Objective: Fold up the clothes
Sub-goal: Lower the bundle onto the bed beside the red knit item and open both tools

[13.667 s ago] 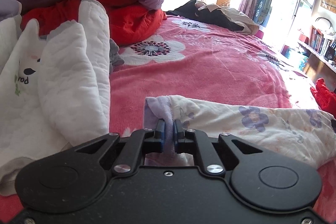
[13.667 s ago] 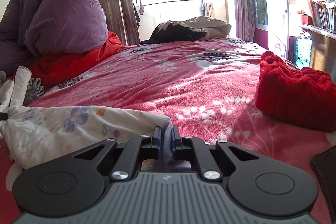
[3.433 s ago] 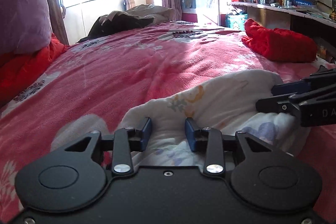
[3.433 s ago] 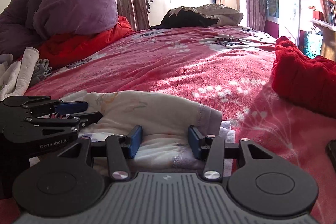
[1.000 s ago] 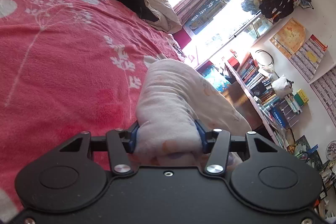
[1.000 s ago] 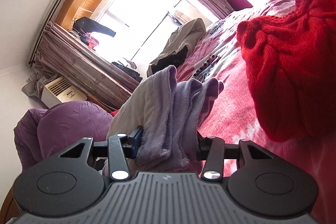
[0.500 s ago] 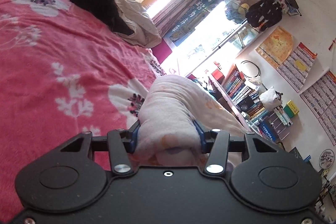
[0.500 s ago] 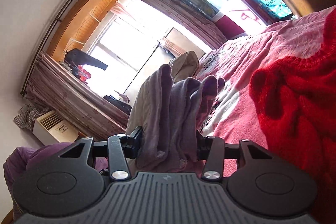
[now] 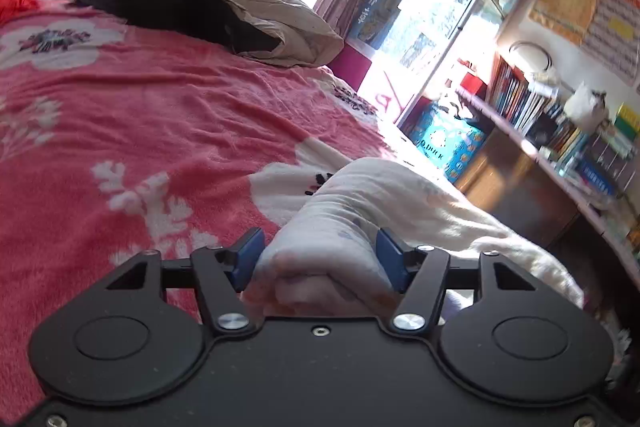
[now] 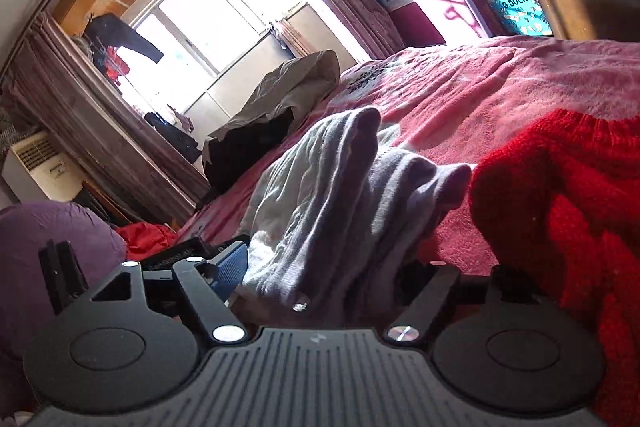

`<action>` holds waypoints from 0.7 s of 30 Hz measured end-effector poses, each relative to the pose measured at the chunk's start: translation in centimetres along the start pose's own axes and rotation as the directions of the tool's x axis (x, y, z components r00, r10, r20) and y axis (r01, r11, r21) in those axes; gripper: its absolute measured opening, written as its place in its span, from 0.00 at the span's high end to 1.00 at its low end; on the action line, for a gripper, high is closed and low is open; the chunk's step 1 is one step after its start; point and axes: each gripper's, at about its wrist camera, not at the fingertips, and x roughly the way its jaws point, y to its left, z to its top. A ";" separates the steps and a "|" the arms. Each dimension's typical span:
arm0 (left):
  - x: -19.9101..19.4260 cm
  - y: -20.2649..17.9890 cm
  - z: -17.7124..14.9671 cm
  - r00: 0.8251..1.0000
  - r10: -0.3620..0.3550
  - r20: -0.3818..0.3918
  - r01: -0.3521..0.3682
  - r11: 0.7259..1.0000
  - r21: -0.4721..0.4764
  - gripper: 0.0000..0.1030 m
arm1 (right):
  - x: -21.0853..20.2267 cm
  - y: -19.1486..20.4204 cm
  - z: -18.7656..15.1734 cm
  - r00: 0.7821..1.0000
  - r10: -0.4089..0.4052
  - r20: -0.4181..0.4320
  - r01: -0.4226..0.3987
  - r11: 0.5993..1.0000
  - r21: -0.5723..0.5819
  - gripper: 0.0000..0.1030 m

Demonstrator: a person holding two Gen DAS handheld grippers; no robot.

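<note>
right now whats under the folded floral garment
The folded floral garment rests on the pink flowered blanket, beside the red sweater. What the bundle itself covers is hidden.

A pink flowered bed bears folded pale clothing, a red sweater, and a dark jacket.

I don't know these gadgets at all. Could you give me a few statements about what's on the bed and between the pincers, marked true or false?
1. The folded pale garment lies between the left gripper fingers. True.
2. The bed blanket is plain blue. False: it is pink with white flowers.
3. A red knit sweater lies right beside the garment's lavender end. True.
4. The right gripper is clamped shut on nothing. False: its jaws have just been opening, the garment between them.
5. Books fill a shelf beside the bed. True.
</note>
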 end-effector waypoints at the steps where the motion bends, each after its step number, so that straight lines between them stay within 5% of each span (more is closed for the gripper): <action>1: -1.6 0.3 0.1 1.000 -0.009 0.024 0.009 0.999 -0.033 0.40 | -0.2 0.4 -0.1 1.000 -0.012 0.004 0.012 1.000 -0.010 0.26; 9: -14.1 0.2 -3.2 0.998 -0.041 0.050 0.045 0.997 -0.071 0.40 | -6.0 2.7 -0.4 0.999 -0.034 0.016 0.033 0.997 0.074 0.17; 15: -25.0 0.9 -9.7 0.995 -0.095 0.033 0.099 0.980 -0.174 0.39 | -13.7 4.2 -2.7 0.999 -0.005 0.052 -0.007 0.975 0.224 0.07; 21: -35.1 2.7 -18.3 0.996 -0.081 -0.026 0.071 0.959 -0.273 0.39 | -20.4 -1.3 -6.9 0.990 -0.114 0.083 0.058 0.867 0.494 0.06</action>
